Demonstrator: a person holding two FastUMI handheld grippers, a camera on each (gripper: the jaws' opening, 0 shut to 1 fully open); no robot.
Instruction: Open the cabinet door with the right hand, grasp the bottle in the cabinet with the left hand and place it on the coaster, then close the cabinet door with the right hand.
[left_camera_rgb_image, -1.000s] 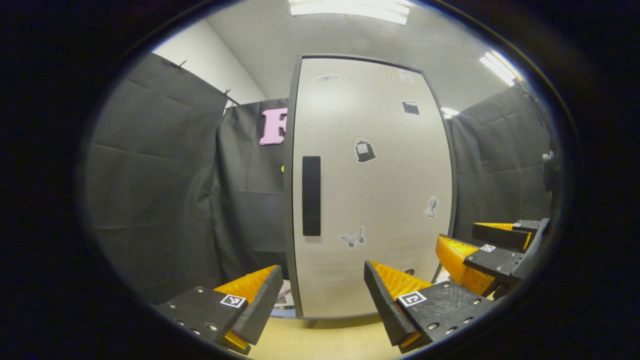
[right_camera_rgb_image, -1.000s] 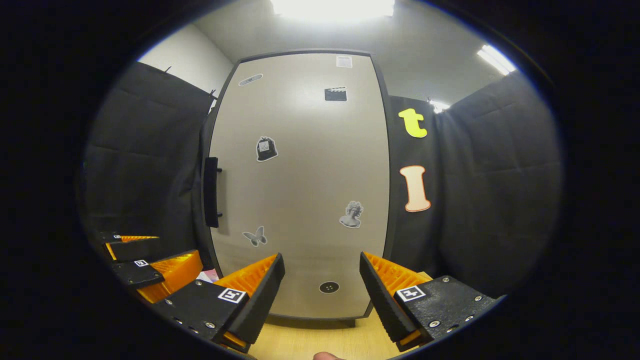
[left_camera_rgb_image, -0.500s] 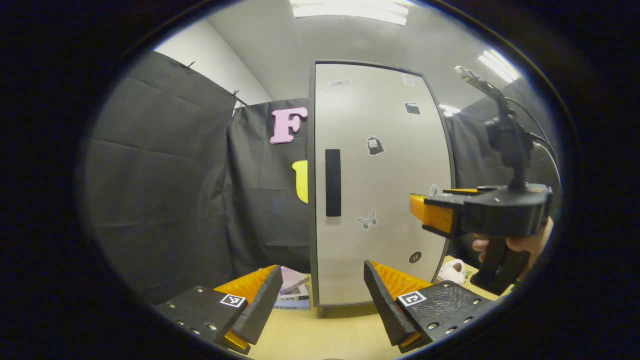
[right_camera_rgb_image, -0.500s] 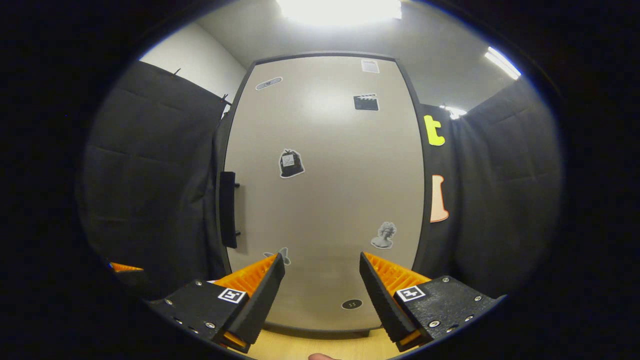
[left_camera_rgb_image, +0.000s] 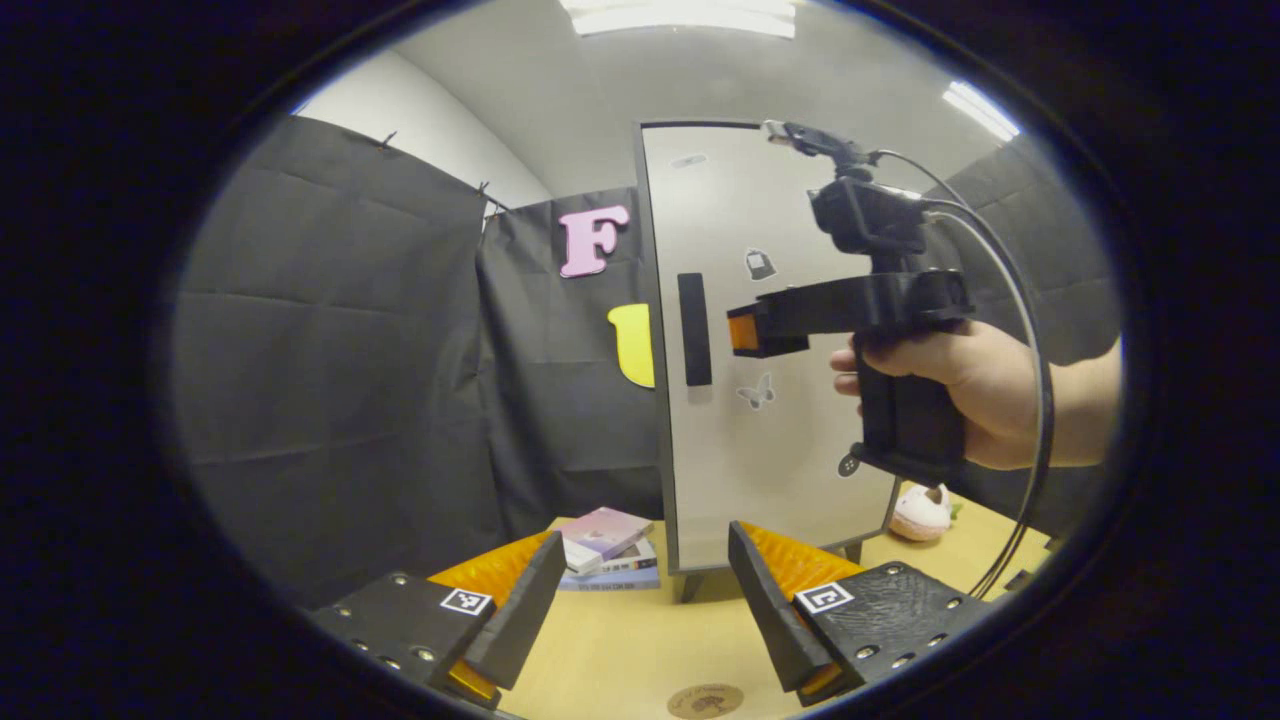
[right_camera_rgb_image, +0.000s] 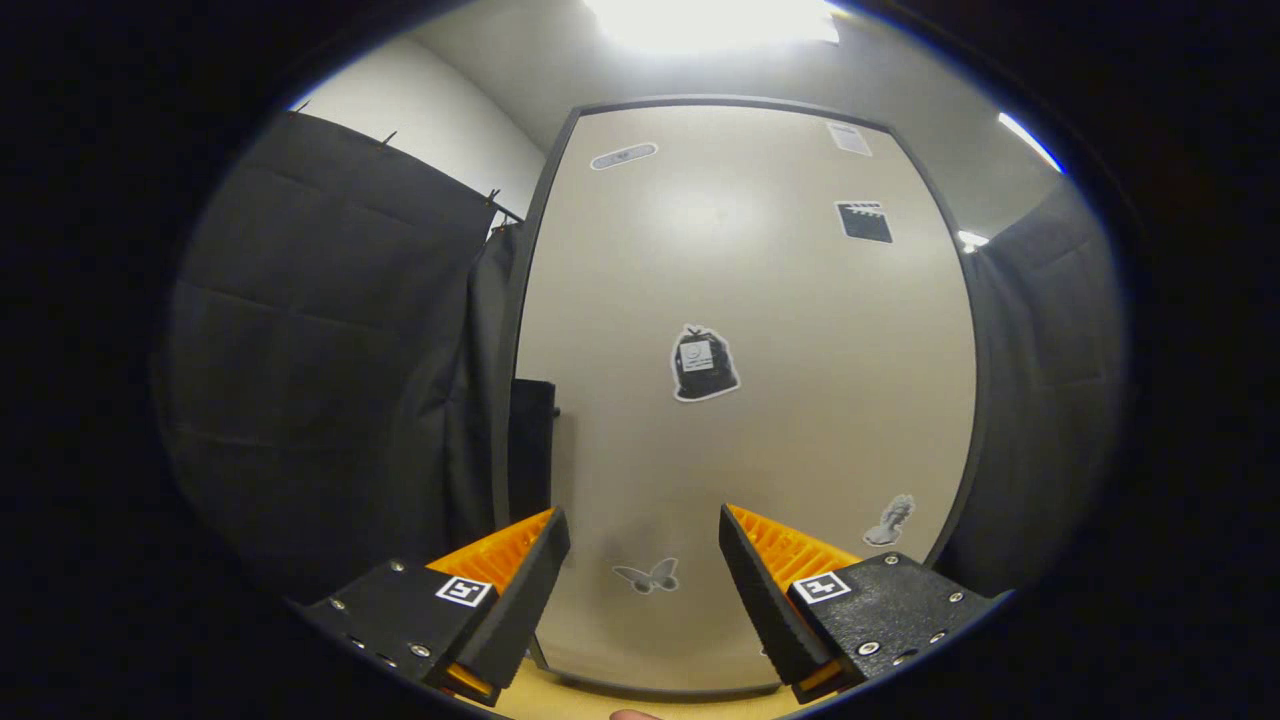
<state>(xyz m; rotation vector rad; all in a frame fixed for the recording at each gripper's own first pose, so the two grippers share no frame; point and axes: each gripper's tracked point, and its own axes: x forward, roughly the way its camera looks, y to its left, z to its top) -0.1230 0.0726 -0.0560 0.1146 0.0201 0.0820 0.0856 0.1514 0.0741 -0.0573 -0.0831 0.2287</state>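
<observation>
- Your right gripper (right_camera_rgb_image: 645, 545) has its fingers spread with nothing between them, and it now sits close to the cabinet door (right_camera_rgb_image: 760, 420), which looms much larger than it did a second ago.
- From the left gripper view you can see that same right gripper (left_camera_rgb_image: 745, 330), held in your hand (left_camera_rgb_image: 960, 390), raised to the height of the door handle (left_camera_rgb_image: 694, 329) and just beside it, apart from it; a second ago it was low at the edge of that view.
- In the right gripper view the handle (right_camera_rgb_image: 531, 450) lies left of your fingers, not between them, so I judge you need to shift left before you close.
- Your left gripper (left_camera_rgb_image: 645, 590) is also spread and empty; it has drawn back from the cabinet, so the table (left_camera_rgb_image: 620, 650) now shows beneath it.
- That retreat brings the coaster (left_camera_rgb_image: 706, 700) into view on the table just ahead of the left fingers, a handy spot for the later placing.
- The door is shut, so the bottle stays hidden inside; opening has not yet begun.
- A stack of books (left_camera_rgb_image: 606, 560) lies left of the cabinet's foot, clear of the door's path as far as I can judge.
</observation>
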